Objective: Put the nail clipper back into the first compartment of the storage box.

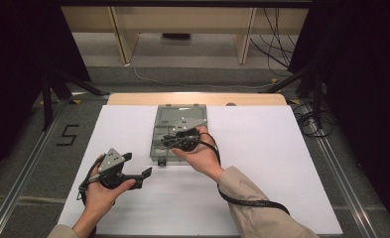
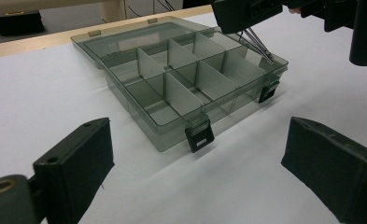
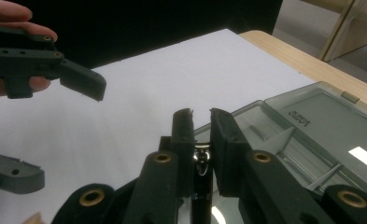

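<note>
Right gripper (image 1: 170, 140) over organizer box (image 1: 178, 117) (open)

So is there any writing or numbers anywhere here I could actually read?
"5": black mark on the floor left of the table, high view.
Embossed word on the box lid, right gripper view: seen upside down, too blurred to read.
White sticker on the near latch of the box, left gripper view: too small to read.
Nothing else legible.

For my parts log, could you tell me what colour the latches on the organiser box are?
Black latches on the smoky-grey organiser box, clearest in the left gripper view.
</note>
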A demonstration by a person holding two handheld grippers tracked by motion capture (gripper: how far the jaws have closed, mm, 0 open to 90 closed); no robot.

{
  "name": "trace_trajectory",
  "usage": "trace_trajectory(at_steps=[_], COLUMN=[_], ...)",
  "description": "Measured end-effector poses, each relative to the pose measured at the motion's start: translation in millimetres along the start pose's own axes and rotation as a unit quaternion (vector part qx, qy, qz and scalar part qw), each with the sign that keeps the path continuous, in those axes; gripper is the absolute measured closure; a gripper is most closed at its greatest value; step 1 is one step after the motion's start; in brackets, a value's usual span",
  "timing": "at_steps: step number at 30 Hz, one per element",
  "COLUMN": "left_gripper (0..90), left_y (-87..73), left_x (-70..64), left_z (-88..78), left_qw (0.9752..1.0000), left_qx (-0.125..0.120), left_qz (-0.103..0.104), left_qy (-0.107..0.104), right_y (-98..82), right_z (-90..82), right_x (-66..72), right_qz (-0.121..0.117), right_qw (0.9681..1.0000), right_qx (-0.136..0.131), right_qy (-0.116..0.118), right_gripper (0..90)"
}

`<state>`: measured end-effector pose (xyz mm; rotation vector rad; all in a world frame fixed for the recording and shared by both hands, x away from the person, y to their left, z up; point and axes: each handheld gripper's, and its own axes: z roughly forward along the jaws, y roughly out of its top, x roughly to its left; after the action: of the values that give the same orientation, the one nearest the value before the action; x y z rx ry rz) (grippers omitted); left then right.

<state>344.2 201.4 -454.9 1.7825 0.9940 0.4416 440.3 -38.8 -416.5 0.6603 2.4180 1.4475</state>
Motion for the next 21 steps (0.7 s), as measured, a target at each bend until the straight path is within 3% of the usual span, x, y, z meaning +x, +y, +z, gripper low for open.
trace_trajectory(at_steps=[3,7,21], left_gripper=[7.8,7.7,7.8], left_y=[0.4,0.3,0.8], left_x=[1.4,1.4,2.7], left_z=[-0.1,-0.2,-0.6], left_qw=[0.9999,0.9999,0.9998], left_qx=[0.000,0.000,-0.003], left_qz=[0.009,0.008,0.018], left_qy=[0.006,0.006,0.012], right_y=[2.1,4.9,15.4], right_z=[1.0,4.6,14.1], right_x=[-2.4,-5.2,-13.5], right_qz=[0.001,0.005,0.011], right_qw=[1.0000,1.0000,0.9999], right_qx=[0.005,-0.004,0.001], right_qy=[0.001,-0.006,-0.012], right_gripper=[80.9,80.9,80.9])
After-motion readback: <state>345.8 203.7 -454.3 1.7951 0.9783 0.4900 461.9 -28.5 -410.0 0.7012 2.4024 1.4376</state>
